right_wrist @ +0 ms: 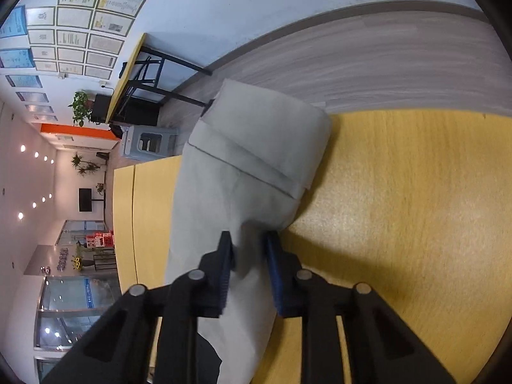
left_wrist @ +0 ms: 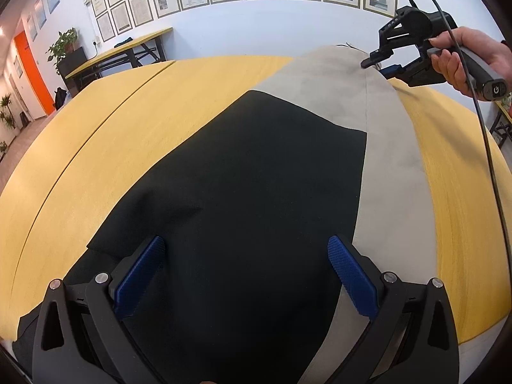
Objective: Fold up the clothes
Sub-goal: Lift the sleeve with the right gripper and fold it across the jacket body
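A black and grey garment lies flat on the yellow table (left_wrist: pixel 96 166). Its black part (left_wrist: pixel 243 179) lies near me and its grey part (left_wrist: pixel 387 147) runs to the far right. My left gripper (left_wrist: pixel 246 272) is open just above the black part, blue pads apart, holding nothing. My right gripper (right_wrist: pixel 248 256) is closed on a fold of the grey fabric (right_wrist: pixel 230 185) near its cuffed end (right_wrist: pixel 268 128). In the left wrist view the right gripper (left_wrist: pixel 377 60) sits at the garment's far end, held by a hand.
The table's far edge (right_wrist: pixel 416 112) lies just past the cuffed end, with grey floor beyond. A seam (left_wrist: pixel 105 118) runs across the tabletop on the left. A second yellow table (left_wrist: pixel 128 48) stands by the wall. A cable (left_wrist: pixel 492 166) hangs from the right gripper.
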`<state>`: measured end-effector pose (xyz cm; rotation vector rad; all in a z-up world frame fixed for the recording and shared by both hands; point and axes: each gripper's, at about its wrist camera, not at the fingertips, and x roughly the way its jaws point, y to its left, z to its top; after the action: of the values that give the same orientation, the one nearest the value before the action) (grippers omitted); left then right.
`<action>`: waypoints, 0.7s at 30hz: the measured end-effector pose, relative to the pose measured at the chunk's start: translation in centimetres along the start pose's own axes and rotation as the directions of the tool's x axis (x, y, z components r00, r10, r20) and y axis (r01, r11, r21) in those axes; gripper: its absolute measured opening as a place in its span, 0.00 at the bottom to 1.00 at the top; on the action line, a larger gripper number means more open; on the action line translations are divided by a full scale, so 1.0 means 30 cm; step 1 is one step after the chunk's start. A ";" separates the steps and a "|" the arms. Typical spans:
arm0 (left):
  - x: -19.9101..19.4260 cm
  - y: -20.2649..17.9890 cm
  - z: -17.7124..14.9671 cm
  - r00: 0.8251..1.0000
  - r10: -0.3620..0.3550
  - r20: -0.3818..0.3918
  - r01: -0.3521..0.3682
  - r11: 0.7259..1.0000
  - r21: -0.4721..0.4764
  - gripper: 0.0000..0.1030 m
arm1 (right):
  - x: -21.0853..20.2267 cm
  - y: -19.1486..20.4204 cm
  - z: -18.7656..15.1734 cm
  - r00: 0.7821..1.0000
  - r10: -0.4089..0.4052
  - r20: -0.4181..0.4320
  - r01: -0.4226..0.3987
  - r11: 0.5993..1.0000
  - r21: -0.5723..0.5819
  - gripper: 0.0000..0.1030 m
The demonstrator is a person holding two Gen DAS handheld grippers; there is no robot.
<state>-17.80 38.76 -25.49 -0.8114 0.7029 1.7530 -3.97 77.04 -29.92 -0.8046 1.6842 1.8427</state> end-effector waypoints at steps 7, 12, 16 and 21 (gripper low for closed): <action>0.010 0.012 0.004 1.000 -0.004 -0.002 0.004 1.000 -0.002 1.00 | -0.070 0.013 -0.034 0.996 0.072 0.051 -0.067 0.993 -0.101 0.04; -0.040 0.005 -0.018 0.999 0.016 0.031 -0.015 1.000 -0.010 1.00 | -0.186 0.098 -0.121 0.984 0.110 0.140 -0.068 0.959 -0.274 0.04; -0.053 0.035 -0.034 1.000 0.005 0.028 -0.005 1.000 -0.001 1.00 | -0.276 0.172 -0.197 0.966 0.148 0.210 -0.050 0.910 -0.411 0.03; -0.021 0.059 -0.041 0.998 -0.056 -0.017 0.056 0.998 -0.005 1.00 | -0.388 0.264 -0.292 0.936 0.208 0.285 -0.010 0.824 -0.567 0.04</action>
<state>-19.10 36.93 -25.60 -0.8423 0.6815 1.7002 -0.85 67.79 -16.53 -0.5587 0.9928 2.4442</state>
